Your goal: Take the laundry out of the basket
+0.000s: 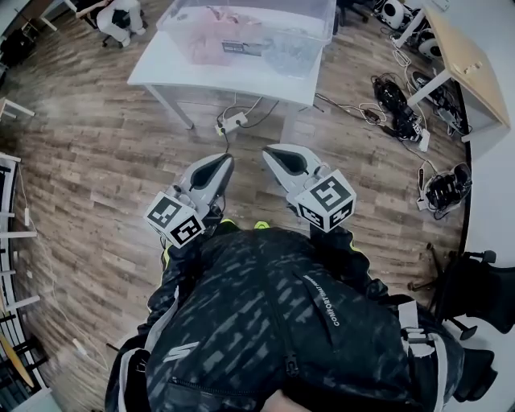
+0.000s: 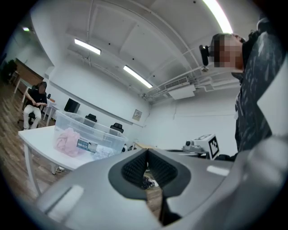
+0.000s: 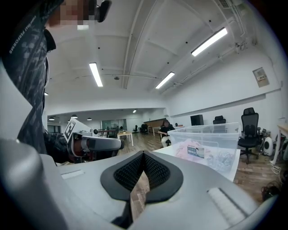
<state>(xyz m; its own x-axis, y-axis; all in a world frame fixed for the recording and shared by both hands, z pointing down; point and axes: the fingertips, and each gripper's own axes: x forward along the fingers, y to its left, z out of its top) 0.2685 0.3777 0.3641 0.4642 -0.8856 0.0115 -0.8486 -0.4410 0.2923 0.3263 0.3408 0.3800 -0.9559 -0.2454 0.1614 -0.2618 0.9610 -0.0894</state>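
Observation:
A clear plastic basket (image 1: 249, 28) stands on a white table (image 1: 173, 68) ahead of me, with pink laundry (image 1: 213, 40) and a pale patterned cloth (image 1: 282, 52) inside. The basket (image 2: 85, 137) shows at lower left in the left gripper view, and the basket (image 3: 211, 141) at right in the right gripper view. My left gripper (image 1: 216, 170) and right gripper (image 1: 282, 161) are held side by side in front of the person's chest, well short of the table. Both are shut with nothing between the jaws.
A person in a dark patterned jacket (image 1: 282, 322) holds the grippers. Another person (image 1: 119, 18) sits beyond the table. A power strip (image 1: 229, 122) lies under the table. Cables and gear (image 1: 398, 109) lie on the wood floor at right, near a beige desk (image 1: 471, 68).

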